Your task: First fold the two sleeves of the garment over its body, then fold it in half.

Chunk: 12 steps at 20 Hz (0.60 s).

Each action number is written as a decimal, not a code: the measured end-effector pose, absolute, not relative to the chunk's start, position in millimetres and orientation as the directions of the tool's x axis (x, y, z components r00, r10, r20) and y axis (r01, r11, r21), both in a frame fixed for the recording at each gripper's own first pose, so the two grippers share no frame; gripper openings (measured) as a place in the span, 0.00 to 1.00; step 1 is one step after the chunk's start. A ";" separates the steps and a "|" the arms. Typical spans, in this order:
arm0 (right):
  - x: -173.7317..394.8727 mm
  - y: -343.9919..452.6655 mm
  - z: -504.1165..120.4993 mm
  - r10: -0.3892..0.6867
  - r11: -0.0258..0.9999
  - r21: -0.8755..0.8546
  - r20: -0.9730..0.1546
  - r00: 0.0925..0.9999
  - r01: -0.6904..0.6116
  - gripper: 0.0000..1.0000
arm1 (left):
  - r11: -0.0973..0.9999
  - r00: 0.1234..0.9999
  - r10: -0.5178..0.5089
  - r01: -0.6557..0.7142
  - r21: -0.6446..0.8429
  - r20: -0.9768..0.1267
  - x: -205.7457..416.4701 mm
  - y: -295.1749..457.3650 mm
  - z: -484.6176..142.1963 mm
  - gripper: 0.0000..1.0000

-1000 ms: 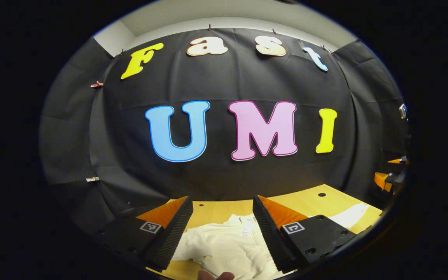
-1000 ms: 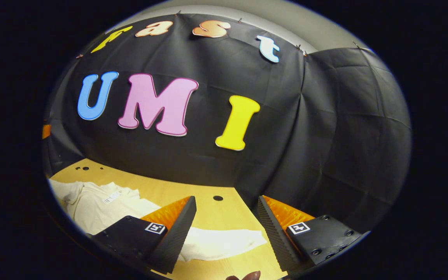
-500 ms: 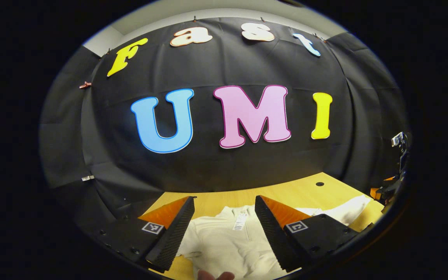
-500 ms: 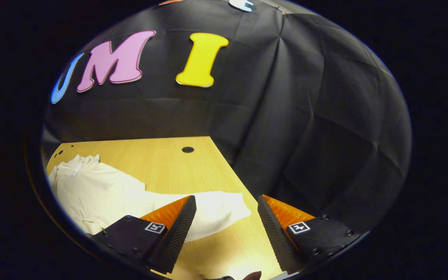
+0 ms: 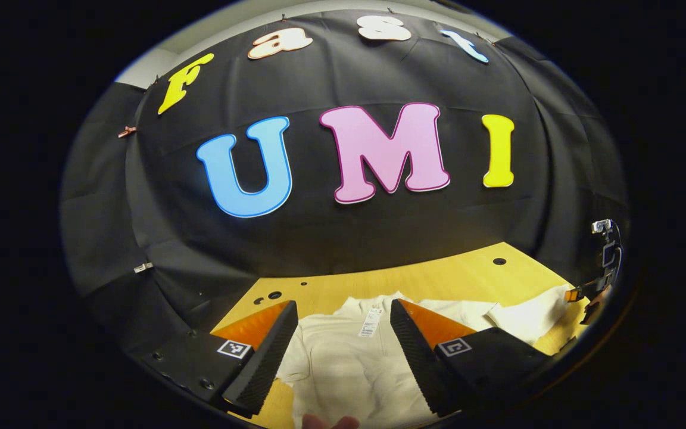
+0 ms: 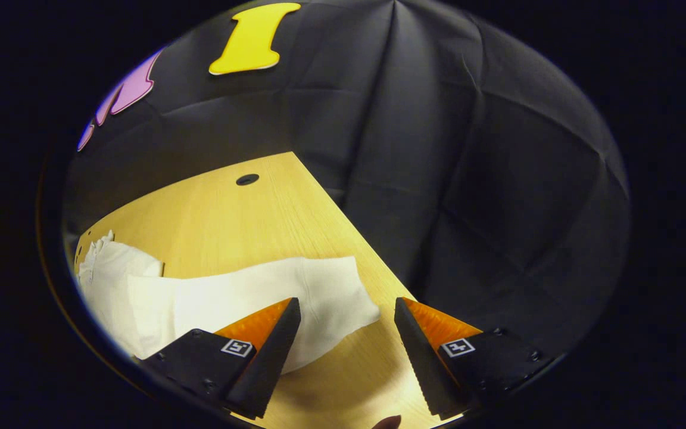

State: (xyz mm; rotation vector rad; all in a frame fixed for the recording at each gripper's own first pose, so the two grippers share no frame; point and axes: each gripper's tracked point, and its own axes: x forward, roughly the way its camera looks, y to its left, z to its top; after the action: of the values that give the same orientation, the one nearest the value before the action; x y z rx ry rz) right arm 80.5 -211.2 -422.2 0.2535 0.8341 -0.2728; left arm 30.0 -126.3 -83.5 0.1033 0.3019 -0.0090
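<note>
Two grippers hung open and empty above a wooden table (image 6: 224, 208). The left gripper (image 5: 343, 345) hovered over the white garment's (image 5: 349, 363) body, its neck tag (image 5: 370, 323) beyond; the right gripper (image 6: 346, 351) hovered over the outstretched sleeve (image 6: 271, 292), whose cuff lay near the table's edge.

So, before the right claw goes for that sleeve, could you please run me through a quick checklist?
1. Right claw open: ok, the jaws stand wide apart.
2. Sleeve spread flat on the wooden table, not yet folded: ok.
3. Sleeve cuff between the right claw's fingers: not ok, it lies ahead, nearer the left finger.
4. Left claw open and holding nothing: ok, it hovers over the white garment.
5. Garment body flat: cannot tell, since the claw hides part of it.
</note>
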 end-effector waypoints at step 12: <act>94.5 -187.4 -436.4 -0.046 0.905 0.254 -0.741 0.670 0.342 0.22 | 0.995 0.938 0.065 -0.035 0.094 -0.340 24.3 -114.8 -92.9 0.97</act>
State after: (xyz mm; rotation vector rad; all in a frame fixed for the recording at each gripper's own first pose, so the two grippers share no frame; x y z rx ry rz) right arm 94.5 -187.4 -436.4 0.3927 0.8118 -0.2251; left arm 24.3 -114.8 -92.9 0.0870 0.3498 0.0514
